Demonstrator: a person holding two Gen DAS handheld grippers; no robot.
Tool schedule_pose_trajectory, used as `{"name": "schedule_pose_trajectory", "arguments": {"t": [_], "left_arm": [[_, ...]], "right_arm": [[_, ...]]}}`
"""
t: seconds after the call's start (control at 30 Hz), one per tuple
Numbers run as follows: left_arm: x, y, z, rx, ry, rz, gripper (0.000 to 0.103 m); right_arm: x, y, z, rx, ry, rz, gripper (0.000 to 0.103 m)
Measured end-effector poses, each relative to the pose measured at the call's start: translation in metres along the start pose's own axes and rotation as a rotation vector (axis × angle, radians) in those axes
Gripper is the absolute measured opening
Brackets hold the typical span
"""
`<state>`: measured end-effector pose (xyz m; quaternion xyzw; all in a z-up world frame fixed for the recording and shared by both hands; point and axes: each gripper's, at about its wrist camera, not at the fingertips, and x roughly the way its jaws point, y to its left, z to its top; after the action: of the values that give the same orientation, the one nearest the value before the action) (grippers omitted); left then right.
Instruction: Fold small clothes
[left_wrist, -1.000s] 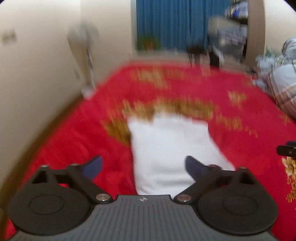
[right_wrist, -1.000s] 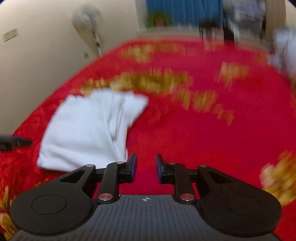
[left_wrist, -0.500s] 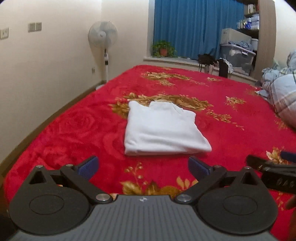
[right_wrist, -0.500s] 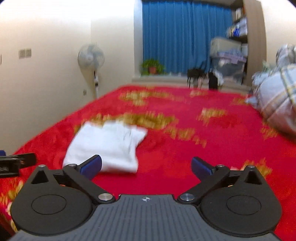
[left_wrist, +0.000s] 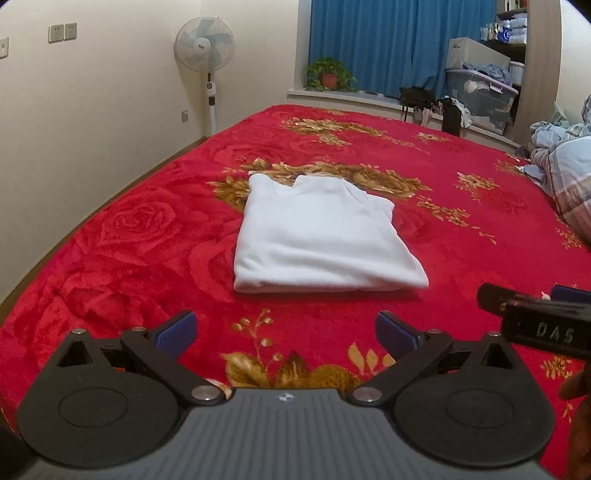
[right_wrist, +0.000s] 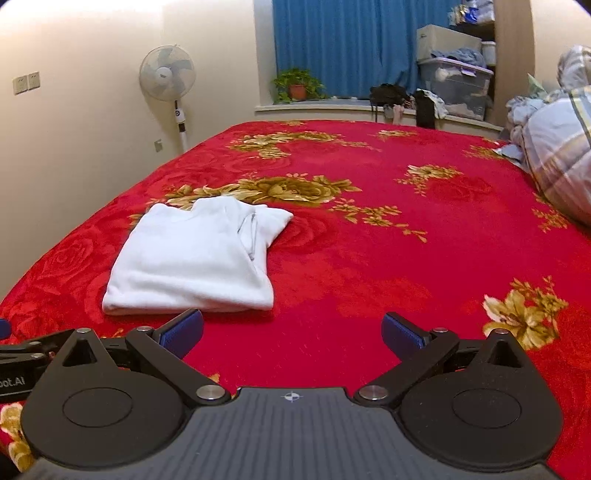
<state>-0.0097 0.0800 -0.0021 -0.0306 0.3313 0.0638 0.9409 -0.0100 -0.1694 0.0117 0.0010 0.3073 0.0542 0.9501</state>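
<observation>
One wide bed (left_wrist: 461, 236) with a red flowered blanket fills both views. On it lies a white folded garment (left_wrist: 317, 240), flat and neat, ahead of both claws and apart from them. The left claw (left_wrist: 286, 330) is spread wide, empty, hovering above the blanket with the garment straight ahead. The right claw (right_wrist: 293, 332) has just been opening and stands fully spread with nothing between its jaws; the garment lies ahead to its left. A clear storage bin (right_wrist: 456, 86) by the window holds bundled cloth.
</observation>
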Motion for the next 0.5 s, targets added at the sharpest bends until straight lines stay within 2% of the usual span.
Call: {"name": "schedule_pose_trajectory", "arguments": {"t": [0.2, 0.5], "left_arm": [[0.002, 0.000, 0.002, -0.015, 0.001, -0.005, 0.102], [0.002, -0.002, 0.001, -0.011, -0.005, -0.008, 0.102]], "right_arm": [[-0.001, 0.011, -0.002, -0.056, -0.007, 0.014, 0.102], [-0.003, 0.013, -0.002, -0.072, -0.015, 0.009, 0.102]]}}
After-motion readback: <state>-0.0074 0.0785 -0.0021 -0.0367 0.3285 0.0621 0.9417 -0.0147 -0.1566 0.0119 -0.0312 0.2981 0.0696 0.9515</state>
